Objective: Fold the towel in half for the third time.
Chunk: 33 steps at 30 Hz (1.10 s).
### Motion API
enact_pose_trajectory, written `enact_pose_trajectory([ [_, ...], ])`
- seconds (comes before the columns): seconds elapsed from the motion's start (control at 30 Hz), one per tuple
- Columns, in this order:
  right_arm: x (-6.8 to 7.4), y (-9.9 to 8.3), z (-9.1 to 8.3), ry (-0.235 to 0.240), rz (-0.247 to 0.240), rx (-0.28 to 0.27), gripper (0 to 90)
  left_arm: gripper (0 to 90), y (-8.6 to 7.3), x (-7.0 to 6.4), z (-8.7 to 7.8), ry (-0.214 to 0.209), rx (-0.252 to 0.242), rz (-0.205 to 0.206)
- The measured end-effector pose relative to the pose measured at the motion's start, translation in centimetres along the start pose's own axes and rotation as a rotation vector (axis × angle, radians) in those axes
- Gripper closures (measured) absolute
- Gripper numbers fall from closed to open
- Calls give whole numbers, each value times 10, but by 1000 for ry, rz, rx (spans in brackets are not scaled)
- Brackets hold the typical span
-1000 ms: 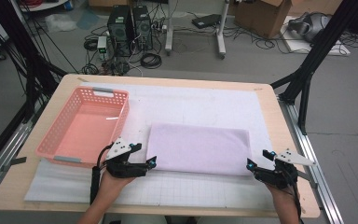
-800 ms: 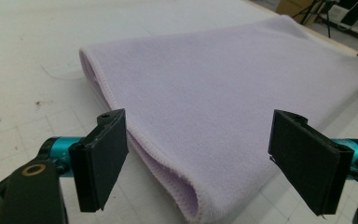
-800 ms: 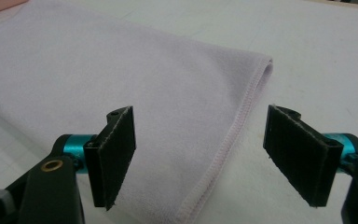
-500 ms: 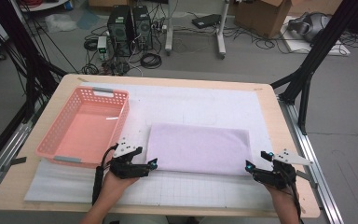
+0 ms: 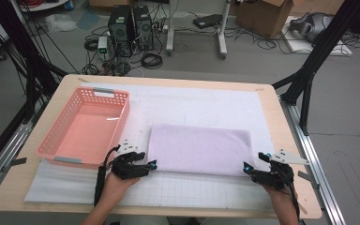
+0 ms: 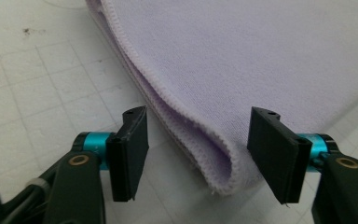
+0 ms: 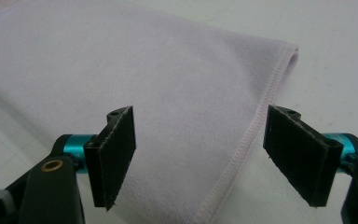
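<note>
- So we've got a folded lilac towel [image 5: 200, 149] lying flat on the white grid mat [image 5: 192, 194], just to the right of the pink basket [image 5: 85, 126] and not touching it afaict.
- Left gripper [image 5: 151, 165] sits at the towel corner nearest the basket on our side, right gripper [image 5: 247, 168] at the other near corner, farthest from the basket.
- Both are spread wide w/ nothing between the pads yet. In the left gripper view the jaws straddle the rounded corner of the towel [image 6: 223, 158]; in the right gripper view they straddle the stitched side edge [image 7: 242, 149].
- Handling guess: it's soft terry-ish cloth, light, zero stiffness, so it'll sag and drape the sec we lift it. Not fragile, not really slippery either, the fabric should give decent grip.
- The catch imo is the layers. You can see at least two stacked at the corner in the left gripper view, so a shallow pinch might grab only the top one and the fold opens up.
- Where to grab: right at the two near corners, pads going over the hemmed edge, deep enough to get every layer. The hem is thicker, so that's the best bite.
- Prob want both sides lifting evenly, otherwise the middle droops and drags toward the basket side.
</note>
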State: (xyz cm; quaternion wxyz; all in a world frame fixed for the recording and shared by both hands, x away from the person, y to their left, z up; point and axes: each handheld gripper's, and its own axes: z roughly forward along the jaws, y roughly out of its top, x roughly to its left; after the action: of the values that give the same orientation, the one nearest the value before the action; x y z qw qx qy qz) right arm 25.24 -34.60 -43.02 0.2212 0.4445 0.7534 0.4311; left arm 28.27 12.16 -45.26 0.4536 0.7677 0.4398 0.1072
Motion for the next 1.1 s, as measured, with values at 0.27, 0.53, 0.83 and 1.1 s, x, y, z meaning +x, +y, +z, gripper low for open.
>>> enact_pose_trajectory([
  [0.27,3,1,5,16,0,8,242,556,-1,-7,-1,-6,23,38],
  [0.53,10,10,17,64,2,7,243,726,-1,-12,3,-15,29,32],
  [0.83,28,39,47,172,-26,4,219,770,-1,-11,2,-26,26,-29],
  [1.1,52,86,105,254,-93,64,219,768,0,-7,1,-47,29,-47],
])
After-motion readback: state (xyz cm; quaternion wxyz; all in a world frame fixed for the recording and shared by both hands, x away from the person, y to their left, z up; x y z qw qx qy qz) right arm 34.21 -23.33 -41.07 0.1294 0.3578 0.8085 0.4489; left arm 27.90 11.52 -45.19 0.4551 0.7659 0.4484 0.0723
